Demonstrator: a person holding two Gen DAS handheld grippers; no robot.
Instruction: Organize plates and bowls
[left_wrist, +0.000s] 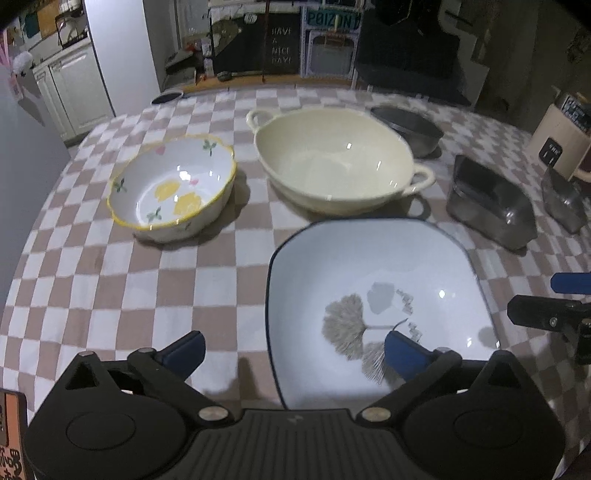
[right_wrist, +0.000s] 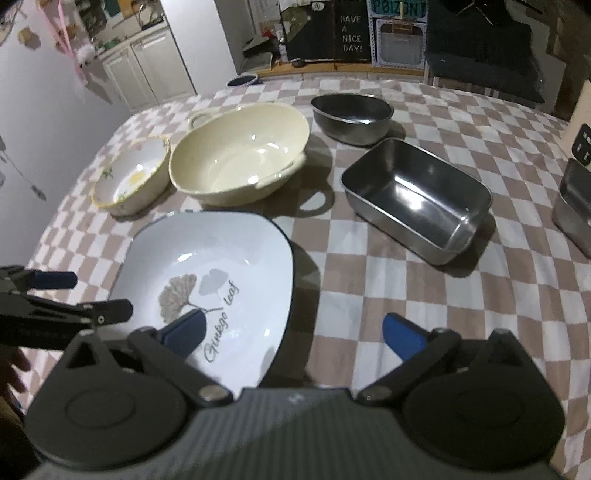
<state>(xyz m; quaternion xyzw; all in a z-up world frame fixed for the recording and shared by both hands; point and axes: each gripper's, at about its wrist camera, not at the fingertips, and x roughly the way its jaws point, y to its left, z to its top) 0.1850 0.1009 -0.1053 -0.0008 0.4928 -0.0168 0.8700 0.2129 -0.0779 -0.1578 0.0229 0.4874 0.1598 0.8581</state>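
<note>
A white square plate (left_wrist: 376, 273) (right_wrist: 221, 258) with a dark blue rim and a ginkgo leaf print lies flat on the checked tablecloth (left_wrist: 110, 280), nearest to me. My left gripper (left_wrist: 295, 350) is open and straddles the plate's left rim, one pad over the cloth and the other above the plate's inside. My right gripper (right_wrist: 293, 330) is open too, straddling the right rim. Neither pair of pads presses on the plate. A floral bowl (left_wrist: 173, 184) (right_wrist: 129, 177) and a cream two-handled bowl (left_wrist: 332, 162) (right_wrist: 240, 155) stand behind it.
A dark metal bowl (right_wrist: 351, 114) sits at the back. A steel rectangular container (right_wrist: 417, 195) stands right of the plate, and another steel container (right_wrist: 572, 206) at the far right edge. A person's hand shows at the lower left of the right wrist view.
</note>
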